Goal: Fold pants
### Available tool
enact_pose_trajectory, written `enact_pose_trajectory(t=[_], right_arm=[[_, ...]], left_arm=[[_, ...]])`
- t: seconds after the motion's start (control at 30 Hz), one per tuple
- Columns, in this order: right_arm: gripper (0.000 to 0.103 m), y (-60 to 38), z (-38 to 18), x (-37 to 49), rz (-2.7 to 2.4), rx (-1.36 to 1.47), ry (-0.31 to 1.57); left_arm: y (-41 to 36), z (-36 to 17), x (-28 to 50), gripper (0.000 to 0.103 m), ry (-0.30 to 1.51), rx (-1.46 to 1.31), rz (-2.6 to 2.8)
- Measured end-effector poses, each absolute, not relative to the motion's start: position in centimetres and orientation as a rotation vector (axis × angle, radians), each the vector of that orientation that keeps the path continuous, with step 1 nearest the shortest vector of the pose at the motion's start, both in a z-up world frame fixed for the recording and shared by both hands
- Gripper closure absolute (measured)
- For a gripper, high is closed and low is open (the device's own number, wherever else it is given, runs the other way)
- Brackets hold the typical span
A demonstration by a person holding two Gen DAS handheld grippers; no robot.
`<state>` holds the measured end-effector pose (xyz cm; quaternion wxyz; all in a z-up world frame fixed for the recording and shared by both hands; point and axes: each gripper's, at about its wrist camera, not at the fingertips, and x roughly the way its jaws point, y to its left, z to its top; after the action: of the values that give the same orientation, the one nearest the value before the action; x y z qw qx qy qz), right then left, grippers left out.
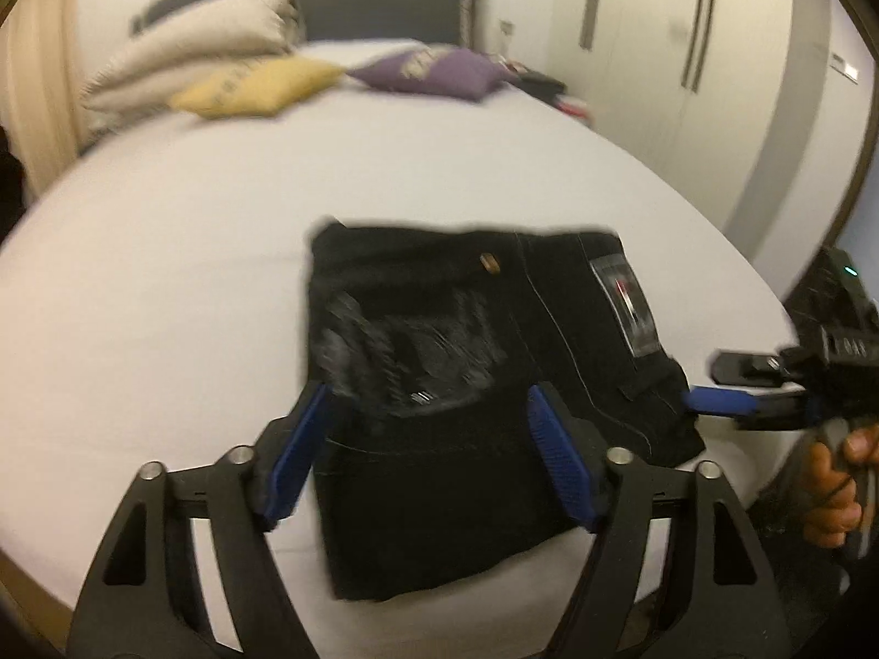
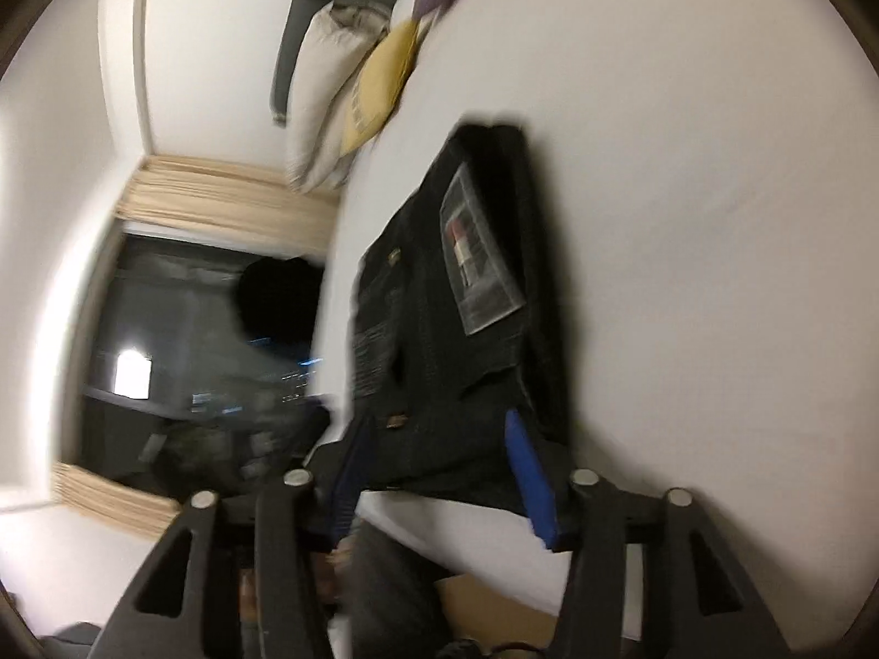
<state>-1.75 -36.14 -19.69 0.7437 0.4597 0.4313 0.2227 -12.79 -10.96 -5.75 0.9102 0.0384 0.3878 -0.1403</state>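
Black pants [image 1: 439, 494] lie folded into a compact rectangle on the white bed [image 1: 165, 302], with a paper label [image 1: 626, 302] on the top layer. My left gripper [image 1: 428, 391] hovers over their near half, jaws wide apart with one blue pad on each side and neither pressing the cloth. My right gripper [image 1: 703, 381] comes in from the right at the pants' edge, held by a hand [image 1: 835, 483]. In the rolled, blurred right wrist view the pants [image 2: 428, 329] have their near end between the spread fingers of that gripper [image 2: 434, 422], which looks open.
Beige [image 1: 209, 60], yellow [image 1: 258, 88] and purple [image 1: 434, 68] pillows lie at the head of the bed by a grey headboard [image 1: 379, 0]. White wardrobe doors [image 1: 686, 27] stand on the right. A dark window [image 2: 192, 340] with beige curtains is beyond the bed's side.
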Motion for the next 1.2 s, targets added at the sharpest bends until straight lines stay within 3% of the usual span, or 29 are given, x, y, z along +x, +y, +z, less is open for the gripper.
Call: enact_pose_trajectory(t=[0.07,0.13,0.33,0.4,0.43,0.57,0.83,1.2], right_arm=[[0.030,-36.9,-17.6,-3.0,0.369,0.917,0.917],[0.030,-36.9,-15.5,-3.9,0.314,0.845,0.864],[0.025,-33.1,-6.4,-6.7,0.161,0.445,0.621],[0.007,-31.5,-3.3,-8.1,0.126,0.329,0.499],[0.002,-31.1,-2.2,-9.0,0.115,0.298,0.442],[0.000,-28.6,1.5,-11.3,0.070,0.200,0.254],[0.000,-27.4,3.9,-11.9,0.019,0.172,0.346],[0.000,-27.0,1.2,-9.8,-0.013,0.208,0.570]], left_arm=[[-10.7,-4.1,-13.7,0.007,0.746,0.090,-0.243],[-10.6,-2.5,-14.9,0.000,0.700,0.124,-0.196],[-10.2,2.7,-18.7,0.000,0.516,0.200,-0.014],[-9.8,4.5,-19.8,0.000,0.443,0.210,0.083],[-9.6,5.2,-20.2,0.000,0.421,0.219,0.143],[-8.3,6.8,-20.1,0.000,0.471,0.177,0.217],[-6.5,5.6,-18.1,0.000,0.654,0.042,0.128],[-6.7,1.8,-16.3,0.000,0.754,0.022,0.117]])
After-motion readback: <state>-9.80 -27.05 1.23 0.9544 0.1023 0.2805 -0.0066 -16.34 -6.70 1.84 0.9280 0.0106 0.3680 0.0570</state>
